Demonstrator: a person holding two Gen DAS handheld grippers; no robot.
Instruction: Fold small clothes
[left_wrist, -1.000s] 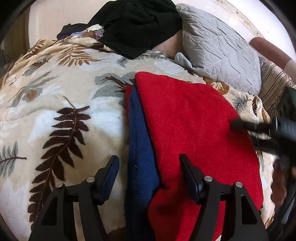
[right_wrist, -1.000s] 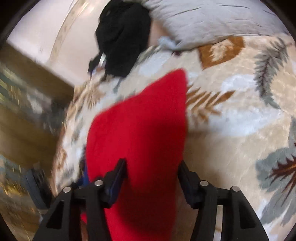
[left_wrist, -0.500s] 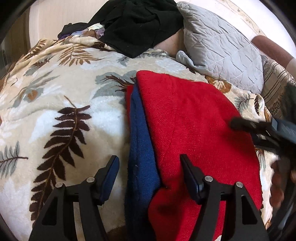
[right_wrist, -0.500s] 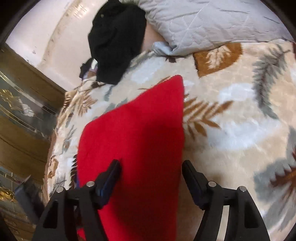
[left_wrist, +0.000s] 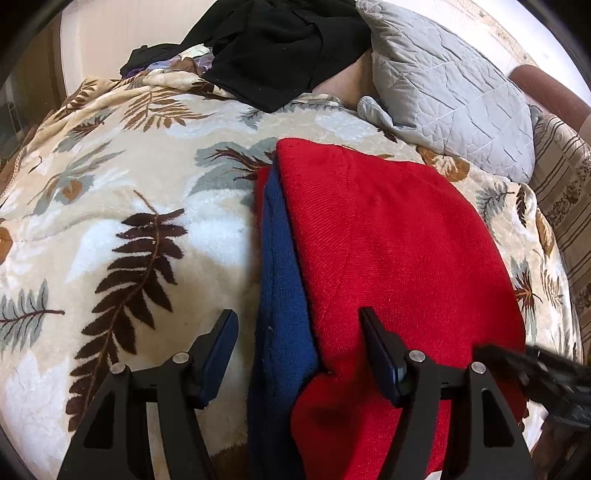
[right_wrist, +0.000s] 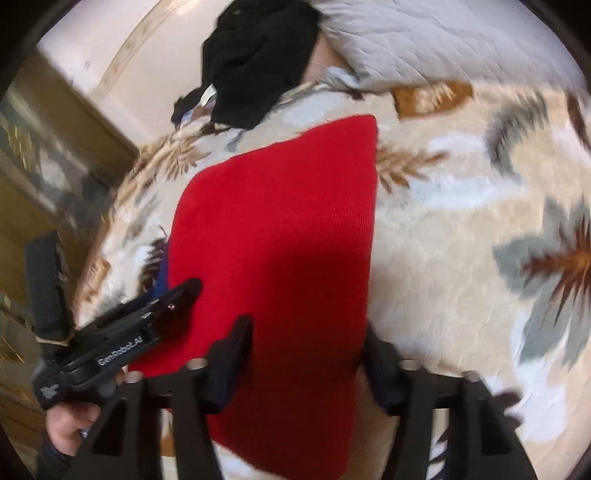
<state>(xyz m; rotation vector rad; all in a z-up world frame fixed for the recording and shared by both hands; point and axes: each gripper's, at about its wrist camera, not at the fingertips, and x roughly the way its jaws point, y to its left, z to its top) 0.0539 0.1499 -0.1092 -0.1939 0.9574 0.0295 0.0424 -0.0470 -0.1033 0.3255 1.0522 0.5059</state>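
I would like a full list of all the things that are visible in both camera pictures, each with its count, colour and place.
red garment: one, red, flat on the blanket, under both grippers
blue garment: one, dark blue, showing along the red one's left edge
blanket: one, cream with leaf print, covering the bed
black clothes: one pile, black, far end of the blanket
pillow: one, grey quilted, far right
left gripper: black, open, above the blue edge
right gripper: black, open, above the red garment
hand: one, holding the left gripper
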